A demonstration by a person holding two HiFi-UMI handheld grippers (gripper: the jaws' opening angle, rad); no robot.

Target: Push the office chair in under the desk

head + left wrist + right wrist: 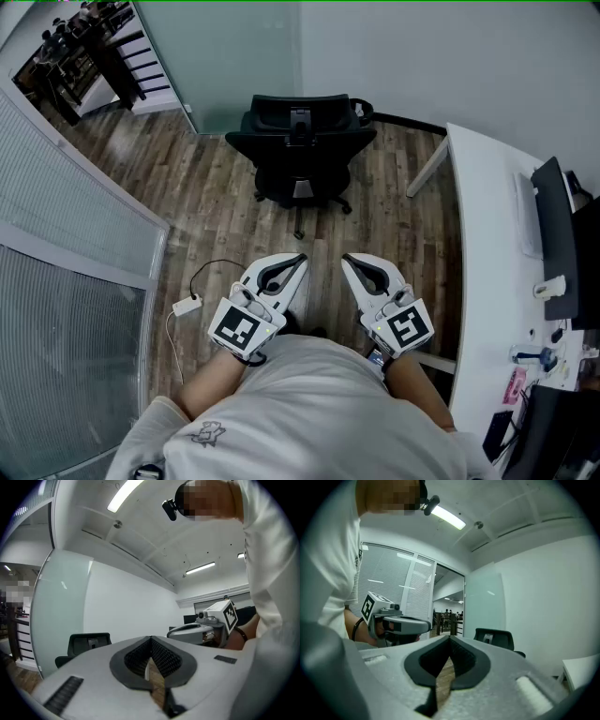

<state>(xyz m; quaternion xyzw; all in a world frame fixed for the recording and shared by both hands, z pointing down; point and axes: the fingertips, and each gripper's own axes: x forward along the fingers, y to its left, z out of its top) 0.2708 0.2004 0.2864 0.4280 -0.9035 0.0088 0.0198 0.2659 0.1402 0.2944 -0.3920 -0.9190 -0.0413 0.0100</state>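
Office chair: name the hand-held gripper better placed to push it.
Left hand-held gripper, probably: both are shut, empty and short of the office chair, but the desk lies right, opposite it.

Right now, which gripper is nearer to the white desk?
Right. The right gripper hangs between the white desk and the left gripper, touching neither; the left gripper is farther away.

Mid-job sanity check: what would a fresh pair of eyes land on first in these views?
The black office chair stands alone on the wood floor by the far wall, well apart from the white desk along the right. In the foreground, the left gripper and right gripper sit side by side, both shut and empty, pointing toward the chair.
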